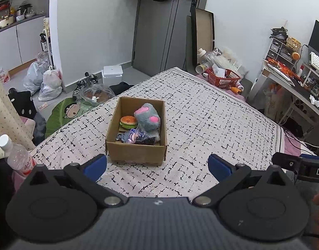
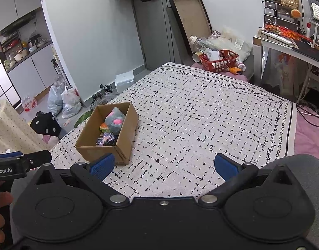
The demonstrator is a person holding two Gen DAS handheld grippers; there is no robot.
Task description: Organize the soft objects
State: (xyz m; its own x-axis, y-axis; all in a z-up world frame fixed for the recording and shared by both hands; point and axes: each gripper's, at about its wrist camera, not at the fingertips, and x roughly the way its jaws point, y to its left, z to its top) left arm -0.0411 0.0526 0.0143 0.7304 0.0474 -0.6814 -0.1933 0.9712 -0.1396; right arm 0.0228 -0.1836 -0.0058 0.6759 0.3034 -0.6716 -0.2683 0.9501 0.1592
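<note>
A cardboard box [image 1: 136,152] stands on the bed's patterned blanket [image 1: 201,129]. Inside lie a grey plush paw with pink pads [image 1: 148,118], a burger plush [image 1: 128,121] and a dark item in clear plastic [image 1: 136,137]. The box also shows in the right wrist view [image 2: 126,137], with the grey plush [image 2: 114,120] in it. My left gripper [image 1: 157,166] is open and empty, just in front of the box. My right gripper [image 2: 164,166] is open and empty, to the right of the box above the blanket.
A red basket [image 1: 223,77] sits at the bed's far corner. A desk [image 1: 284,77] with clutter stands at the right. A plastic bottle [image 1: 15,156] is at the left. Bags [image 1: 49,83] and a white box [image 1: 112,75] lie on the floor beyond the bed.
</note>
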